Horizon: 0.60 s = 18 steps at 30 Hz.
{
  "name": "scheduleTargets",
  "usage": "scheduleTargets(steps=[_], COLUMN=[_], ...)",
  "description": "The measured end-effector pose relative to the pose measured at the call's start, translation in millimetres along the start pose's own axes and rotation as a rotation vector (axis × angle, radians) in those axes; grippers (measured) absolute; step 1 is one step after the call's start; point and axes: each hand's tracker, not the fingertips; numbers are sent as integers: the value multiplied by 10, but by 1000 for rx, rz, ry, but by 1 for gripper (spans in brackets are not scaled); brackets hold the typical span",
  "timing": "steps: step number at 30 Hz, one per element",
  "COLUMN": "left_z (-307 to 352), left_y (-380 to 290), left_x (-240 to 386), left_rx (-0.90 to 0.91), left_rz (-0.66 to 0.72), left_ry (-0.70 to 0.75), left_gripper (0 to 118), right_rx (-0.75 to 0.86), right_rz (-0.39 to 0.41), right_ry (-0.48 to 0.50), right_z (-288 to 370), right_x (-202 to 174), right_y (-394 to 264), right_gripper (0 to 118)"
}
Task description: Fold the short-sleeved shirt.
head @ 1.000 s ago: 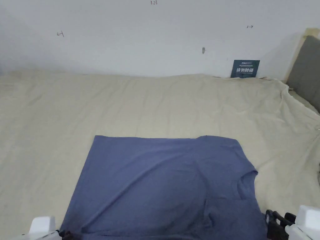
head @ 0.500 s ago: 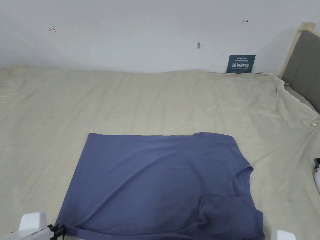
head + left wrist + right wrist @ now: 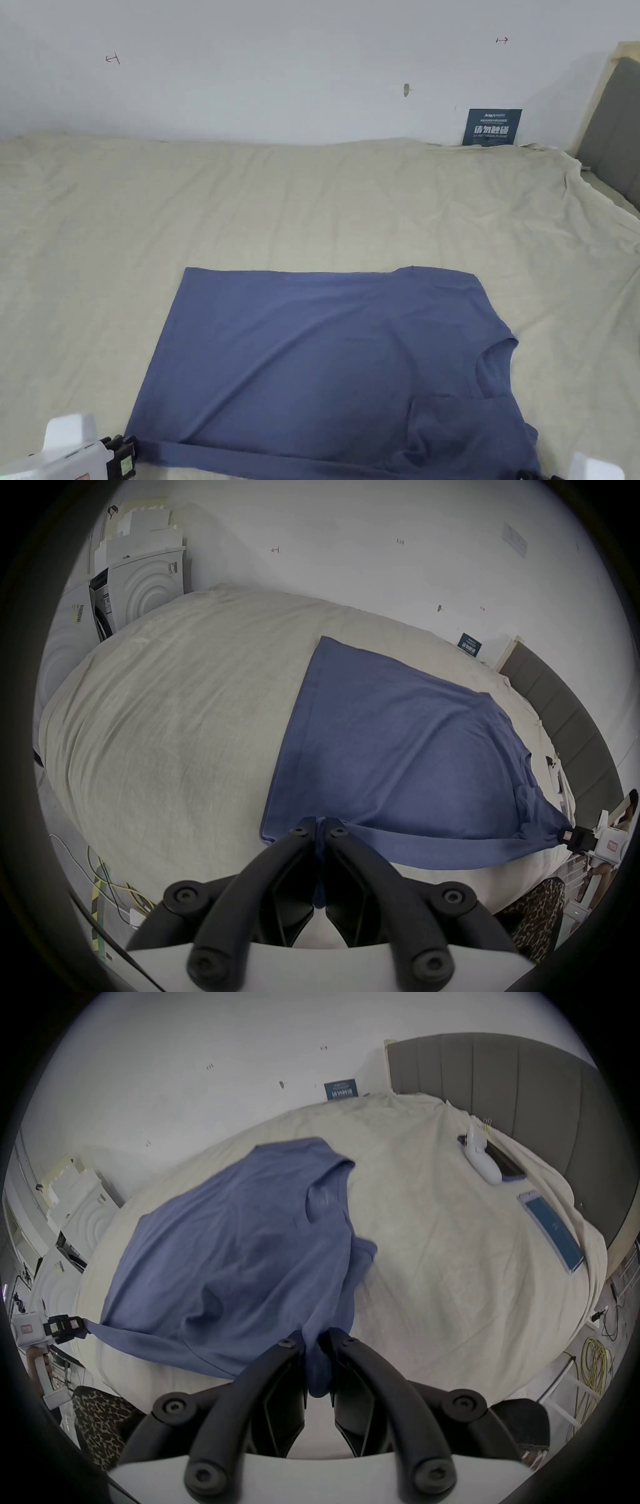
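Shirt is lying spread across the lower centre of the head view on the bed sheet, neck opening toward the right of the frame. Left gripper is clamping the near corner at the lower left; both jaws are pressing blue cloth. Right gripper is likewise pinching a bunch of cloth at the lower right, beside the sleeve. The near edge is hanging taut between the two grips. Progress appears early: one lengthwise side seems turned in, while the near side fold and the crosswise fold are probably remaining.
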Motion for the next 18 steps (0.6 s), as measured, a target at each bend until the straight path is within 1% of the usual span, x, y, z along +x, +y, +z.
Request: scheduleTargets(steps=[5, 9, 12, 18], left_z=[-104, -258, -449, -986], left_y=[319, 596, 778, 1065], left_x=[16, 106, 179, 331], left_rx=[47, 67, 76, 45], left_rz=[23, 10, -12, -95], left_ry=[-15, -15, 0, 53], left_gripper=[2, 2, 2, 2], right_rx=[71, 89, 82, 31], right_rz=[0, 2, 16, 23], right_ry=[12, 14, -7, -46], right_z=[72, -65, -252, -869], right_x=[-108, -192, -299, -282], right_y=[413, 742, 985, 1330], right_gripper=[10, 10, 10, 10])
